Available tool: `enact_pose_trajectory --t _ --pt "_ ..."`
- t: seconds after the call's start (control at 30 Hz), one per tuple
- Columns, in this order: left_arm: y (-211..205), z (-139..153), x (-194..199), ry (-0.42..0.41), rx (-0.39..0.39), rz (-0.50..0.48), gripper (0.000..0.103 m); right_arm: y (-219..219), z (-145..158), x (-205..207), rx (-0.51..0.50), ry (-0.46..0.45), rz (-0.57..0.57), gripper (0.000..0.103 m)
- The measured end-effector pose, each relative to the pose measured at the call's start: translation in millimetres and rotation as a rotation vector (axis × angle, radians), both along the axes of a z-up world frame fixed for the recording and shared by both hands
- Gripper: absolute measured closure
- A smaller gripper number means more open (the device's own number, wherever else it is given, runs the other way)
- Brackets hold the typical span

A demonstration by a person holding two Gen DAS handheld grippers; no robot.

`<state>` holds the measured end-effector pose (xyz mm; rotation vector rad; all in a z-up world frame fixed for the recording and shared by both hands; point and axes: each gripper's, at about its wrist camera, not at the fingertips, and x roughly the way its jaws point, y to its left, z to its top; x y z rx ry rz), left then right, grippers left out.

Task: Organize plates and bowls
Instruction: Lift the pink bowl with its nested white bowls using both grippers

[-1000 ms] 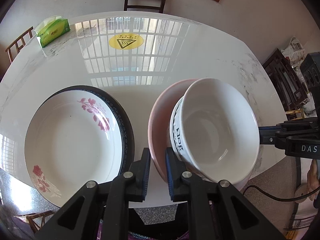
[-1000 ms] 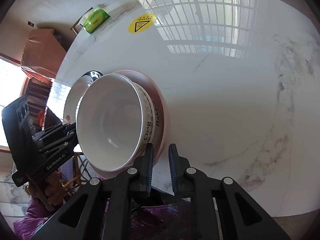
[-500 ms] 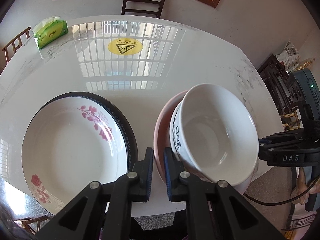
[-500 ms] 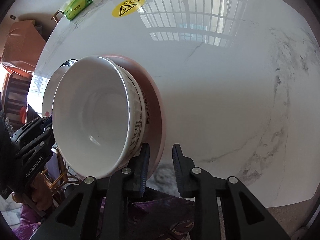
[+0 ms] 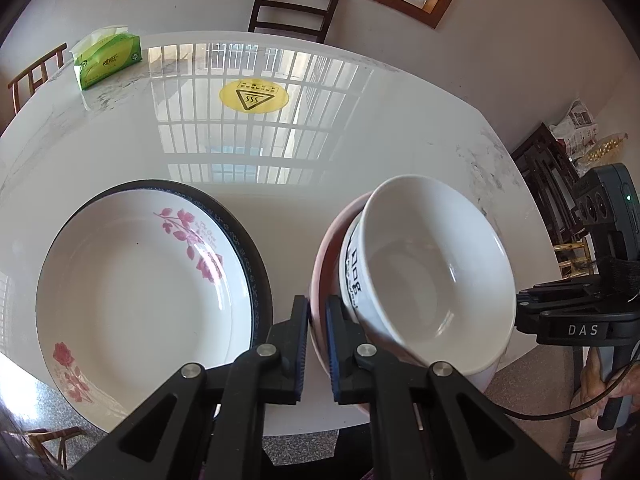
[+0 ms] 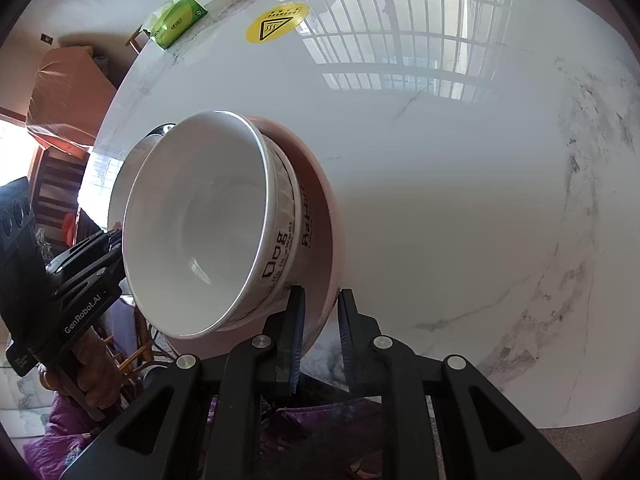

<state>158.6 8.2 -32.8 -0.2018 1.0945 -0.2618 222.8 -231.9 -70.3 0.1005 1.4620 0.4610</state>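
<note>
Two hand-held grippers work at the counter's near edge. Left hand-held gripper [image 5: 317, 344] has its jaws closing, the pink plate's [image 5: 322, 272] rim between its blue pads, pads look to be pressing on it. Right hand-held gripper [image 6: 320, 332] closing on the same pink plate [image 6: 326, 240] from the opposite side, rim between its pads, and its right pad looks slightly off the rim. Pink plate sits at the near edge of the white marble counter [image 5: 360, 140], tilted. Stacked in it: a white bowl [image 6: 200, 220] with black "Dog" lettering, nested in a second white bowl [image 6: 306, 220] lettered "Rabb…". Just beside the stack, toward the counter's left near edge, a floral white plate [image 5: 132, 292] rests on a dark-rimmed plate [image 5: 256, 276]. Farther back, a yellow round heat-warning sticker [image 5: 254, 96] mid-counter. Green tissue pack [image 5: 108, 58] at the far left edge. Dark wooden chair [image 5: 294, 10] behind the far edge.
</note>
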Motion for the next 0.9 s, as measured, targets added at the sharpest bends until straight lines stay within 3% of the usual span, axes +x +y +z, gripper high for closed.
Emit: enact_pose_trajectory --t 0.37,0.9 --pt "-3 1 0 0.008 -0.017 0.004 0.095 -15 -3 -5 0.059 0.006 -0.022 0.086" --pt "8 26 -7 -0.056 -0.009 0.047 0.095 -16 18 -6 0.122 -0.034 -0.009 0.084"
